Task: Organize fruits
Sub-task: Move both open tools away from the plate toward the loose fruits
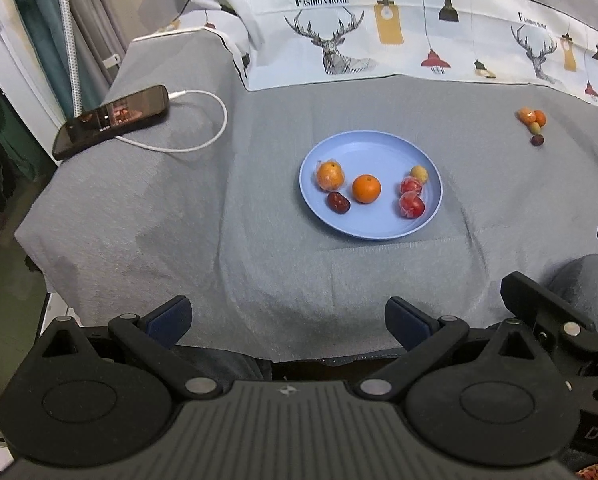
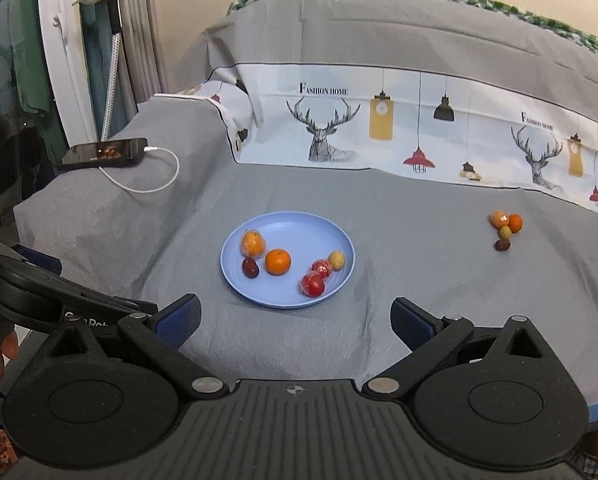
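A light blue plate lies on the grey cloth. It holds a wrapped orange, a bare orange, a dark red date, two wrapped red fruits and a small yellow fruit. A small cluster of loose fruits sits on the cloth far to the right. My left gripper is open near the cloth's front edge, empty. My right gripper is open too, just short of the plate, holding nothing.
A black phone on a white charging cable lies at the back left. A deer-print sheet rises behind the plate. The cloth drops off at the left edge. The other gripper's body shows at left.
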Available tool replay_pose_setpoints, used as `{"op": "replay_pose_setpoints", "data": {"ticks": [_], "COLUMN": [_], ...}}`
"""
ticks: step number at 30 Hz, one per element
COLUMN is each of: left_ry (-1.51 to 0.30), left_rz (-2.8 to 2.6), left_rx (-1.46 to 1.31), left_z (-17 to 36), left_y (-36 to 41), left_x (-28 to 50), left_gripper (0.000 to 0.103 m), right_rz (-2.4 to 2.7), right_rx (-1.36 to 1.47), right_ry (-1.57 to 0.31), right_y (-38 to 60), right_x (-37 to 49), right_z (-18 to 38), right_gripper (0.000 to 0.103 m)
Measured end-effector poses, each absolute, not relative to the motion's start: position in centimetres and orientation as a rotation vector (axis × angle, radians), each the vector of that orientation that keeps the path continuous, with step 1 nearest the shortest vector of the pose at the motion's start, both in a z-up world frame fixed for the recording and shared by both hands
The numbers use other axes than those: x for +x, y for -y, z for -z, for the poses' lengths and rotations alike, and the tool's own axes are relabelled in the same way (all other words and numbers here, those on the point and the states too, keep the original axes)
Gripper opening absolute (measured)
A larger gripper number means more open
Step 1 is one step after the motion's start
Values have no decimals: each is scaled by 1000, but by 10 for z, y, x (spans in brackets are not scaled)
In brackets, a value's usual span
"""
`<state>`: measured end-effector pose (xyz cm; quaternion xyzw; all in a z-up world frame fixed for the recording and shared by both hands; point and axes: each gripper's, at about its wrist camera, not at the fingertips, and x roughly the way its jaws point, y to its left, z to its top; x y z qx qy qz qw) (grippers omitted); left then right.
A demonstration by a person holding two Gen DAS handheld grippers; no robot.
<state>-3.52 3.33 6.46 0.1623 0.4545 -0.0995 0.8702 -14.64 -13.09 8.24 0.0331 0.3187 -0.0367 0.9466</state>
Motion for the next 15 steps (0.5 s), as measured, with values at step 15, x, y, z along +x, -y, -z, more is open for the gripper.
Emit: {"op": "replay_pose_setpoints", "data": {"ticks": [15], "left_ry": [-962], "left_rz": [205], "left_rx": [327], "left_z": [-63], "left_y": [-40], "left_x": [-33], "left_gripper": [103], "right_rz": [67], "right_rx": [49], "right_ry": [-644], "right_y": [125], "right_x": [-150], "right_z": [-85], "right_gripper": [101]}}
